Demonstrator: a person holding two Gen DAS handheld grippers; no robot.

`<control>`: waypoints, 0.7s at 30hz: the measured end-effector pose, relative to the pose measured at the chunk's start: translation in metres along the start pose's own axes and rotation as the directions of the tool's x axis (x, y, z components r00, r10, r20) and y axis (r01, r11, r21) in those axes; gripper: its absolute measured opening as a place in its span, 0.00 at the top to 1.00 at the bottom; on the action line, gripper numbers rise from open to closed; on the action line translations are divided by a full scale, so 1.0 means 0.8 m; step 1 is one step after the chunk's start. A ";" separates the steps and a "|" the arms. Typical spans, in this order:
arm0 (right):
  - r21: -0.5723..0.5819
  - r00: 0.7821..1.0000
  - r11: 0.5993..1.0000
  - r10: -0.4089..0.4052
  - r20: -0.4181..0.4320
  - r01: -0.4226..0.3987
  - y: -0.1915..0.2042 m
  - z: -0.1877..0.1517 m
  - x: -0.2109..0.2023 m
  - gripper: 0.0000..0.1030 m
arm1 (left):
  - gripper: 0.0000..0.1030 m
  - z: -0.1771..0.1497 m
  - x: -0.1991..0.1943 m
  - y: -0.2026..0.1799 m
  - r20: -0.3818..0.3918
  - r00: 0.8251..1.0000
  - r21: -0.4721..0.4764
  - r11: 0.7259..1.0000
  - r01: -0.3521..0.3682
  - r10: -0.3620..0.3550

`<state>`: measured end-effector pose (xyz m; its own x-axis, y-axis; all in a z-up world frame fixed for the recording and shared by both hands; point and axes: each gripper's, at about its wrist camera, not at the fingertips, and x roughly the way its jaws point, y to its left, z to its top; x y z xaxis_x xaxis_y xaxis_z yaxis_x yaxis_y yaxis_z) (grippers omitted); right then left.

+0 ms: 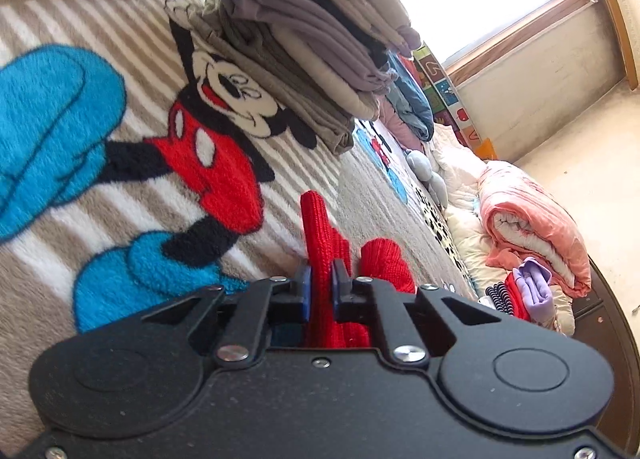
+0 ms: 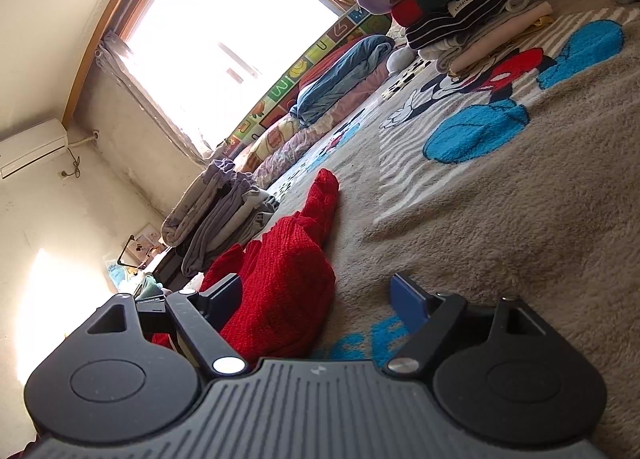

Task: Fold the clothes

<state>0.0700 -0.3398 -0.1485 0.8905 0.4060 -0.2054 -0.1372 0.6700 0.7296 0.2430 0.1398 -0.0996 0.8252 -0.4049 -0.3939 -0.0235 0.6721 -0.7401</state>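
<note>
A red knitted garment (image 1: 328, 243) lies on the Mickey Mouse blanket (image 1: 120, 163). My left gripper (image 1: 321, 283) is shut on a fold of the red knit, which sticks up between its blue pads and runs back into the jaws. In the right wrist view the same red garment (image 2: 280, 283) lies bunched on the blanket (image 2: 500, 219), with a sleeve stretching away. My right gripper (image 2: 316, 299) is open, low over the blanket; its left finger (image 2: 220, 295) is against the red knit, its right finger (image 2: 408, 299) is over bare blanket.
A tall stack of folded grey and beige clothes (image 1: 304, 43) stands on the blanket ahead of the left gripper. Another folded stack with striped items (image 2: 472, 7) stands far right. Rolled quilts (image 1: 532, 227), bedding (image 2: 344, 71) and a bright window (image 2: 224, 39) lie beyond.
</note>
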 end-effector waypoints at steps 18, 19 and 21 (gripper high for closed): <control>0.001 1.000 1.000 0.010 0.001 -0.010 -0.001 -0.002 -0.002 0.21 | 0.94 0.018 -0.158 0.010 0.304 0.952 0.067 0.996 -0.060 0.037; 0.001 1.000 1.000 0.010 0.001 -0.010 -0.001 -0.002 -0.002 0.21 | 0.94 0.018 -0.166 0.016 0.322 0.946 0.050 0.997 -0.066 0.047; 0.001 1.000 1.000 0.009 0.001 -0.009 0.000 -0.002 -0.002 0.21 | 0.94 0.017 -0.182 0.029 0.348 0.934 0.008 0.996 -0.084 0.076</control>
<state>0.0676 -0.3397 -0.1492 0.8896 0.4117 -0.1979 -0.1450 0.6652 0.7324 0.1300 0.2230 -0.0519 0.9656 -0.1116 -0.2348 -0.0882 0.7089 -0.6998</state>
